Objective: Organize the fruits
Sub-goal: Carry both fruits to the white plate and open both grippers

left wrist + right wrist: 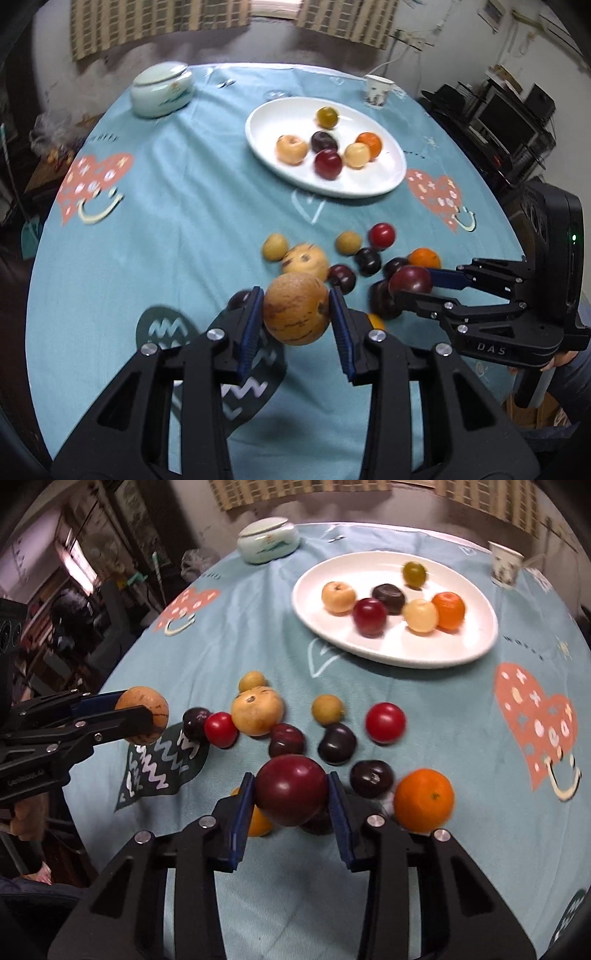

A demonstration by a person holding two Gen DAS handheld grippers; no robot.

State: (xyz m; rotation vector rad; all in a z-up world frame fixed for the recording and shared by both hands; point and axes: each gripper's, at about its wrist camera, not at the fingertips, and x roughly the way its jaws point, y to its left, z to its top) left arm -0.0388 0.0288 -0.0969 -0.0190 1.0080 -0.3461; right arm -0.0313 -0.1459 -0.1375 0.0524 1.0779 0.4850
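Note:
My left gripper (296, 308) is shut on a brown speckled pear (296, 309) held a little above the cloth; the right wrist view shows the same pear (146, 710) at the left. My right gripper (291, 794) is shut on a dark red plum (291, 789), and that plum (410, 279) shows at the right in the left wrist view. Several loose fruits lie on the tablecloth beyond the fingers: a pale apple (257, 710), a red tomato (385, 722), dark plums, an orange (423, 799). The white oval plate (384, 177) farther back carries several fruits.
A lidded pale-green ceramic jar (161, 90) stands at the far left of the round table, a paper cup (376, 90) at the far right. Teal patterned tablecloth (177, 229) covers the table. Dark shelves and clutter surround the table's edges.

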